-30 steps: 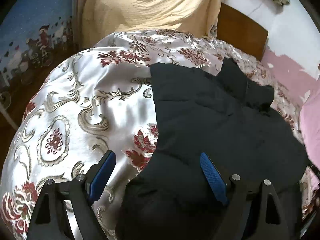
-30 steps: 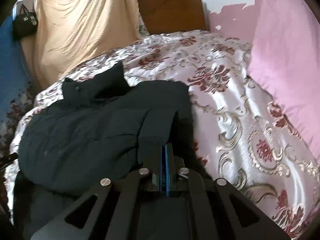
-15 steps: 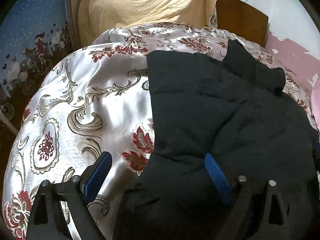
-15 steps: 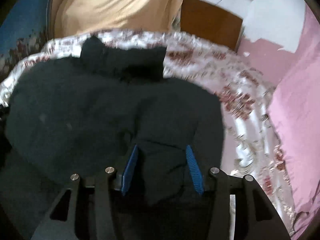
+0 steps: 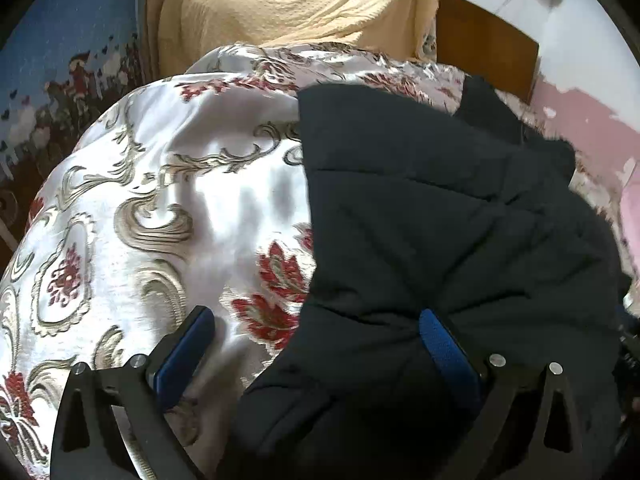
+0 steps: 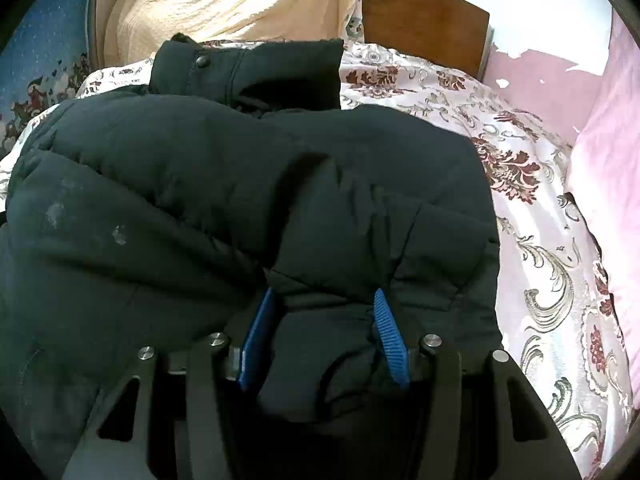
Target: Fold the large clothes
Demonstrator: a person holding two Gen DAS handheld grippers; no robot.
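A dark puffy jacket lies on a bed with a silver bedspread patterned in red flowers. My left gripper hangs low over the jacket's left edge, its jaws opening wide. One finger is above the bedspread, the other above the jacket, and the pads press on nothing. In the right wrist view the jacket fills the middle, its collar at the far end. My right gripper is partway open and still opening. A padded fold of the jacket bulges between its blue pads.
A cream cloth hangs behind the bed beside a wooden headboard. Pink fabric borders the bedspread on the right. A blue patterned hanging runs along the left side.
My right gripper went from shut to partway open and came down over the jacket, a padded fold now between its jaws. My left gripper's jaws spread wider and it sank a little.
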